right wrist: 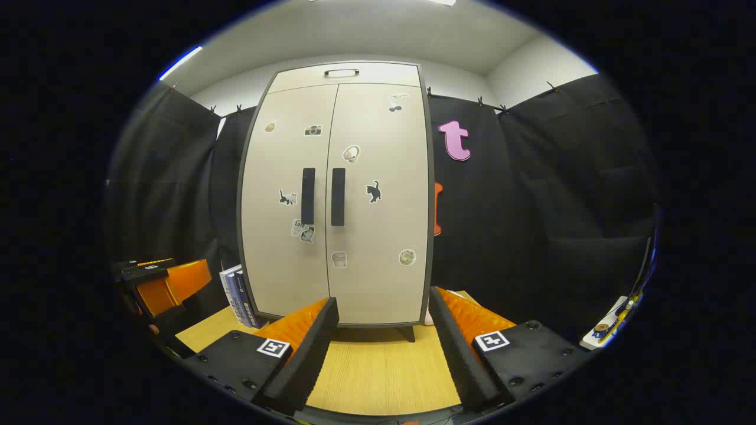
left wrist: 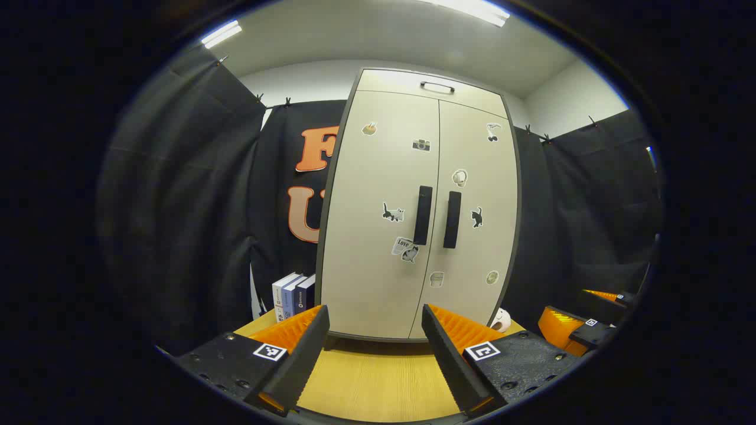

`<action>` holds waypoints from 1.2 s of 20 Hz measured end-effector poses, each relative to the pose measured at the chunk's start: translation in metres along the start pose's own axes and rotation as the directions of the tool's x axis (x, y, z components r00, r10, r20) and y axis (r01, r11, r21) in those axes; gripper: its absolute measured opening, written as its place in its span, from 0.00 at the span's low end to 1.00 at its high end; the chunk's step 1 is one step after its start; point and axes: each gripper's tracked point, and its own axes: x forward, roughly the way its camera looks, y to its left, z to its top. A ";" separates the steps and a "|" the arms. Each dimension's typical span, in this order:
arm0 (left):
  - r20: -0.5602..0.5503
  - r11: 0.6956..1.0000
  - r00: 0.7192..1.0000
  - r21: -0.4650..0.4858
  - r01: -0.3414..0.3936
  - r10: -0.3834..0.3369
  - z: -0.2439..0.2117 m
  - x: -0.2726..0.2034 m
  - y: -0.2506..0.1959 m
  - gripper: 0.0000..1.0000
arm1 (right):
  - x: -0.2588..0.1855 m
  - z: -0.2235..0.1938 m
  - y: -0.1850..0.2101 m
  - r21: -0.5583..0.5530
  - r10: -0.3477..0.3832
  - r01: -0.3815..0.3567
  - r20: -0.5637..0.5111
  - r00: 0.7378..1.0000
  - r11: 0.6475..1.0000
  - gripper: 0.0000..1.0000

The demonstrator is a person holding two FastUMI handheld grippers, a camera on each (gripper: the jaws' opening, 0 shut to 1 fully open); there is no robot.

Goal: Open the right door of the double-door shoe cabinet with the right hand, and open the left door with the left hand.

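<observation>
Shoe cabinet (left wrist: pixel 378 277): stands upright on the wooden table (left wrist: pixel 378 378), both doors shut, stickers scattered over the fronts.
Left door (left wrist: pixel 384 177): closed, its dark vertical handle (left wrist: pixel 423 215) just beside the cabinet's centre seam.
Right door (right wrist: pixel 378 153): closed, its dark vertical handle (right wrist: pixel 338 196) just the other side of the seam, close to its twin.
Left gripper (left wrist: pixel 375 360): in front of the cabinet, apart from it, fingers spread wide with nothing between them, bare table showing in the gap.
Right gripper (right wrist: pixel 384 363): likewise in front of the cabinet, low, released, jaws parted and holding nothing; also seen in the left gripper view, off to the cabinet's right.
Books (left wrist: pixel 294 295): upright against the cabinet's left side.
Small white object (left wrist: pixel 501 320): by the cabinet's right foot; cannot tell what it is.
</observation>
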 end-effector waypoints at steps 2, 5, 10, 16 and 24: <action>-0.002 1.000 1.000 0.006 0.004 -0.004 0.000 0.002 -0.001 0.95 | 0.003 0.000 0.003 0.005 0.006 -0.006 -0.004 1.000 1.000 0.93; 0.007 1.000 1.000 0.018 0.015 -0.015 0.002 0.005 -0.003 0.95 | 0.006 -0.001 0.003 0.025 0.005 -0.005 -0.012 1.000 1.000 0.98; -0.014 1.000 1.000 0.016 0.025 -0.024 -0.006 0.007 -0.003 0.95 | 0.008 -0.007 0.003 0.016 -0.001 0.001 -0.032 0.999 1.000 0.98; -0.033 1.000 0.999 0.015 0.012 -0.011 -0.012 0.012 0.006 0.95 | 0.012 -0.012 0.006 0.012 -0.010 0.010 -0.051 0.999 1.000 0.98; -0.037 1.000 0.999 0.021 0.009 -0.008 -0.016 0.021 0.017 0.95 | 0.030 -0.009 0.017 0.006 -0.014 0.014 -0.061 0.998 1.000 0.98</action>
